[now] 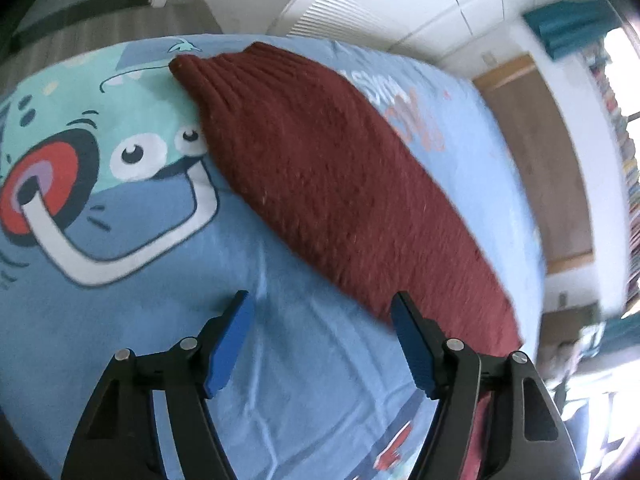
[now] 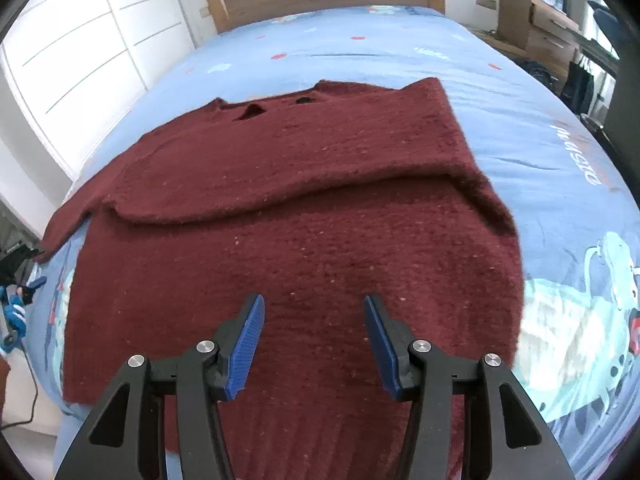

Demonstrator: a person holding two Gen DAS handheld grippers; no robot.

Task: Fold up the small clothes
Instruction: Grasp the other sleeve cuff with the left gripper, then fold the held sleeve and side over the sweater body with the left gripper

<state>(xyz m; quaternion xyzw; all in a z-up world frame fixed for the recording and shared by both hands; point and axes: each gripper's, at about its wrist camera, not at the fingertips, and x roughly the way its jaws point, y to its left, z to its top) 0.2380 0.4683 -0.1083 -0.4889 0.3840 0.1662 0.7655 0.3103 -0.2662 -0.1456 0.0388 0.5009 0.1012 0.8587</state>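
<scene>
Blue-padded jaws of the right hand-held gripper (image 2: pixel 314 340) stand partly apart and empty over the lower body of the dark red knitted sweater (image 2: pixel 288 220), which lies flat on the bed's blue cartoon-print cover (image 2: pixel 520 92), one sleeve already folded across its chest. At its side edge, the left hand-held gripper (image 1: pixel 322 340) is open with nothing between its pads. Judging by this, the other sleeve or side comes next: pinch the edge and carry it inward.

Sweater (image 2: pixel 304 216) hem hidden behind fingers (image 2: pixel 244 344) at the bottom edge; shelves (image 1: pixel 628 168) too blurred to tell contents.
</scene>
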